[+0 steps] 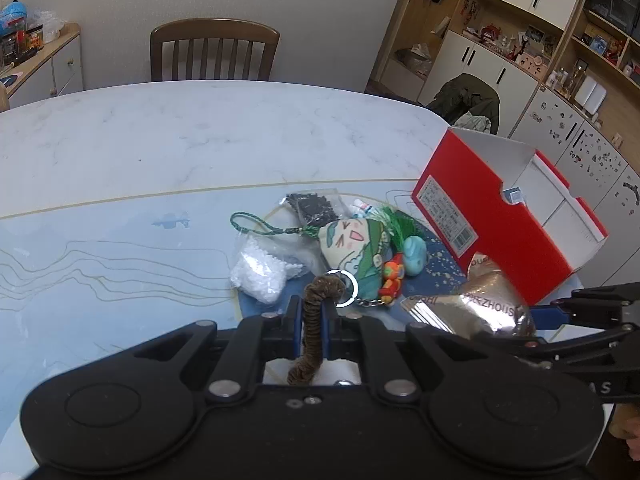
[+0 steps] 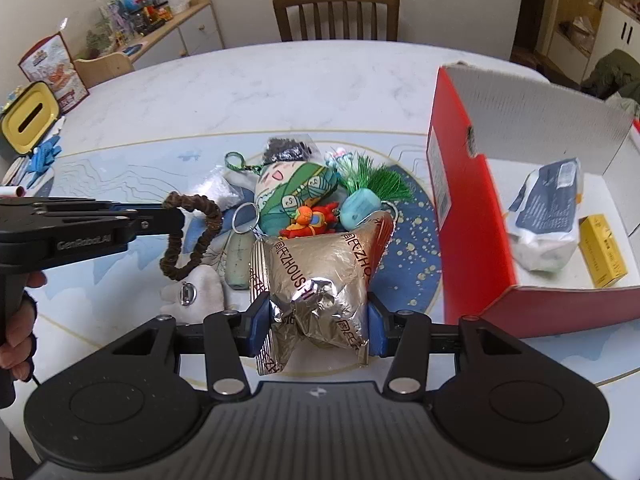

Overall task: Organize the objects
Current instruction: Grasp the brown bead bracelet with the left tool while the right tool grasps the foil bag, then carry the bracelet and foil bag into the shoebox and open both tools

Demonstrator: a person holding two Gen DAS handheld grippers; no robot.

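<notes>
Left tool (image 1: 311, 312) clamped on a brown braided hair tie (image 1: 316, 320), loop pinched between the blue pads and hanging clear of the tabletop (image 1: 160, 140); from the right wrist view, same hair tie (image 2: 196, 232) dangling from the left tool (image 2: 172, 216) above a white plush piece (image 2: 200, 288). Right tool (image 2: 318, 326) closed on a crinkled silver foil packet (image 2: 320, 280), squeezed between both pads, far end reaching toward the pile. Pile of trinkets lying together on the blue patterned mat (image 2: 416, 248): green cartoon plush keychain (image 2: 296, 188) at centre, orange and red figure (image 2: 310, 220) touching its near edge, pale blue charm (image 2: 360, 208) just right of that, green tassel (image 2: 376, 184) behind the charm, bag of black beads (image 2: 286, 150) at the far side, bag of white beads (image 1: 260, 272) at the left, metal key ring (image 2: 245, 218) beside the plush. Open red shoebox (image 2: 460, 216) standing to the right of the pile, already holding a white and blue pouch (image 2: 548, 216) and a yellow carton (image 2: 602, 256) side by side. Wooden chair (image 2: 336, 12) at the far edge of the tabletop.
</notes>
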